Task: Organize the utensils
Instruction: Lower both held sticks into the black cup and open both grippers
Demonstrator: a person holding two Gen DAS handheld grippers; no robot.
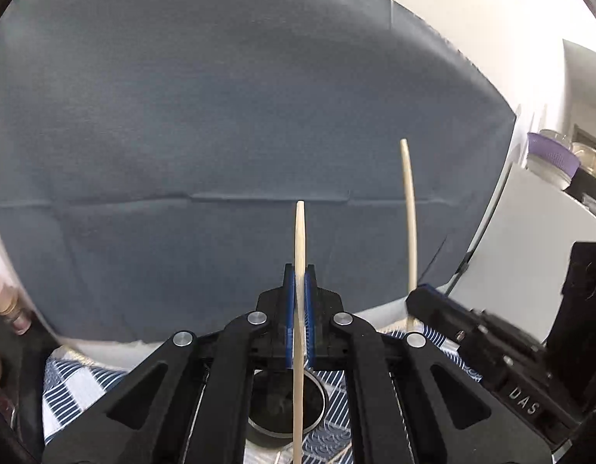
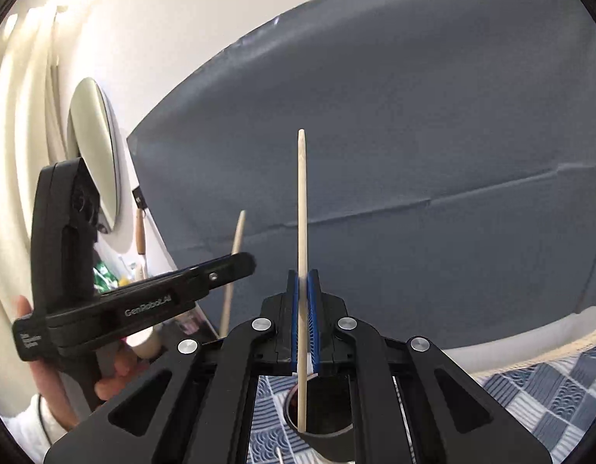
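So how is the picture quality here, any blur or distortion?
Left wrist view: heavy fisheye bending, the held chopstick sharp, the right gripper smeared. Right wrist view: same bending, washed-out wall at left, its chopstick crisp.

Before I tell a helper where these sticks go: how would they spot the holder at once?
Start at the blue-and-white patterned cloth below the grey backdrop. On it, beneath the right gripper, stands a dark round cup. It is the only open container there, and the chopstick clamped in that gripper points down into its mouth.
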